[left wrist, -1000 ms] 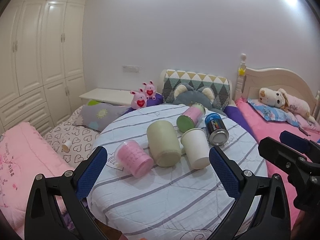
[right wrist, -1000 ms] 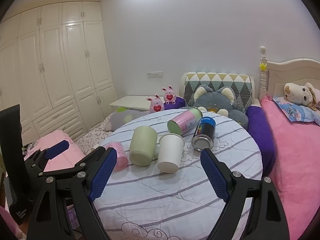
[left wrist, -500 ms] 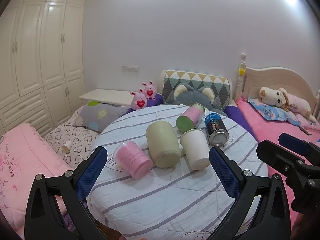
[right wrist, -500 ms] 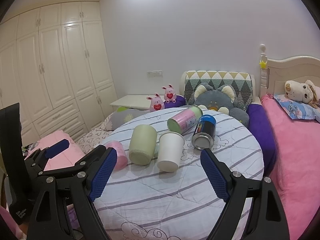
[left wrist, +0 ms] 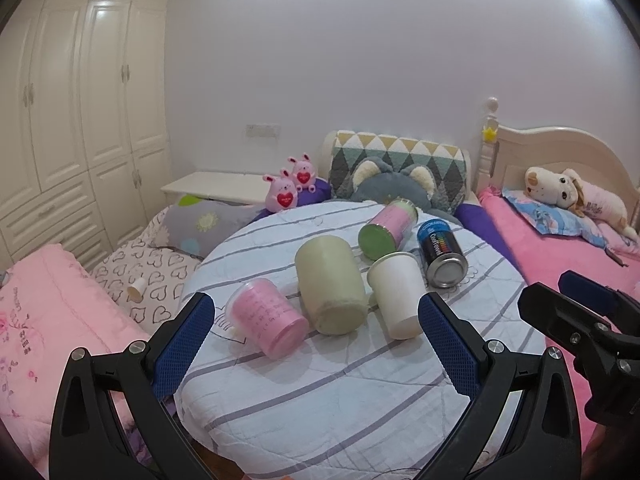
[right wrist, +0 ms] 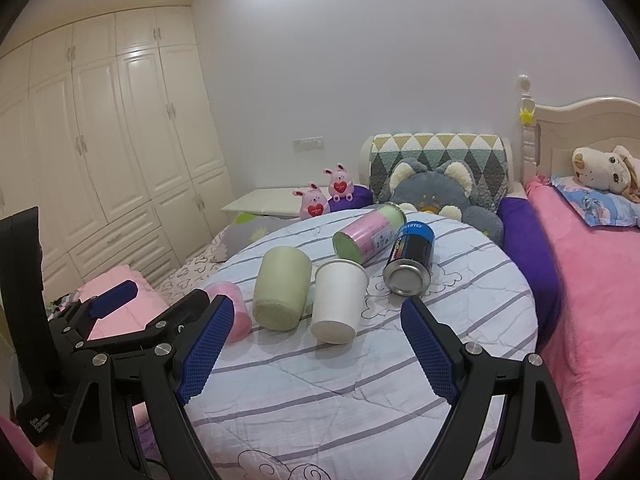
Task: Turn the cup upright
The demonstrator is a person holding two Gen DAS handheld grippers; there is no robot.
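Three cups lie on their sides on the round striped table [left wrist: 320, 392]: a pink plastic cup [left wrist: 266, 318], a pale green cup [left wrist: 330, 286] and a white paper cup [left wrist: 396, 294]. They also show in the right wrist view: pink cup [right wrist: 232, 312], green cup [right wrist: 282, 288], white cup [right wrist: 338, 300]. My left gripper [left wrist: 316, 348] is open and empty, held short of the cups. My right gripper [right wrist: 316, 350] is open and empty, also short of them. The right gripper shows at the right edge of the left wrist view [left wrist: 576, 312].
A pink-and-green can [left wrist: 386, 230] and a black-and-blue spray can [left wrist: 442, 252] lie on the table behind the cups. Beds with pink covers [left wrist: 580, 256], plush toys [left wrist: 286, 196] and pillows surround the table. White wardrobes [right wrist: 100, 152] line the left wall.
Both grippers have drifted very slightly closer to the table. The cups have not moved and both grippers stay open.
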